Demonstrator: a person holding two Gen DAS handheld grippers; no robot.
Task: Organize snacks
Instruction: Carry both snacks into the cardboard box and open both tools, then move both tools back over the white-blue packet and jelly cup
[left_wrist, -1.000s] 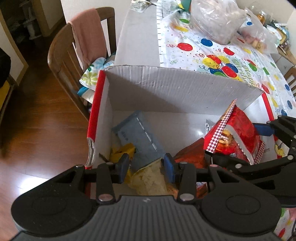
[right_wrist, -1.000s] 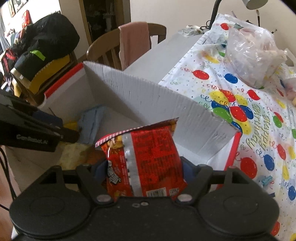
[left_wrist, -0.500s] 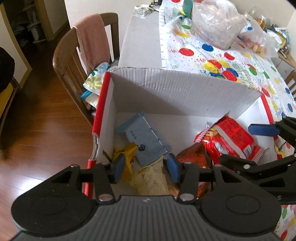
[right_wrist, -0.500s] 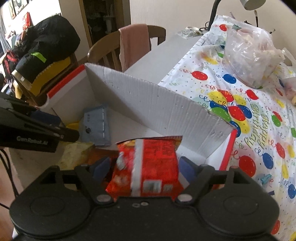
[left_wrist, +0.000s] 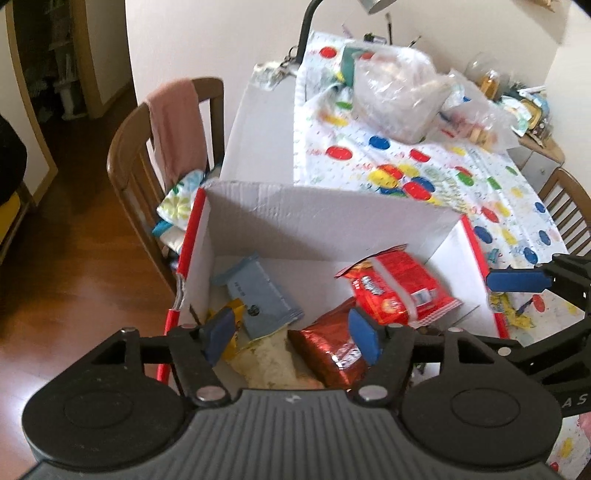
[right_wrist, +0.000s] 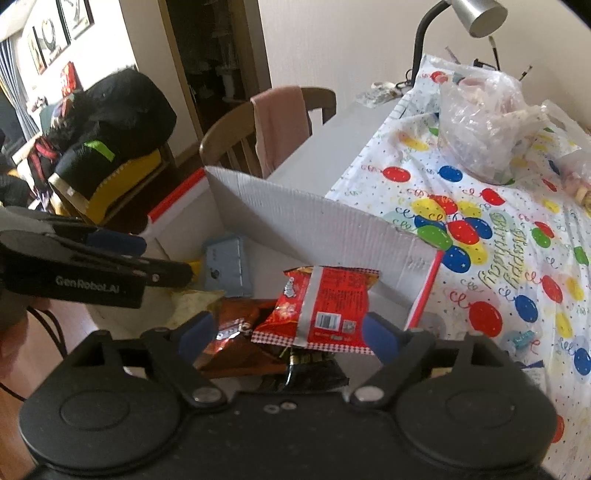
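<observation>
Right wrist view: the right gripper (right_wrist: 288, 334) has let go, fingers apart, and the red snack bag (right_wrist: 321, 306) (clamped a second ago) lies in the cardboard box (right_wrist: 314, 218); left gripper (left_wrist: 291, 336) fingers apart, empty.

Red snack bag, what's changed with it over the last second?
The right gripper has opened and let go of the red snack bag, which dropped from upright into the cardboard box and now lies across the dark red bag. The left gripper opened wider. The blue-grey pouch stayed put.
</observation>
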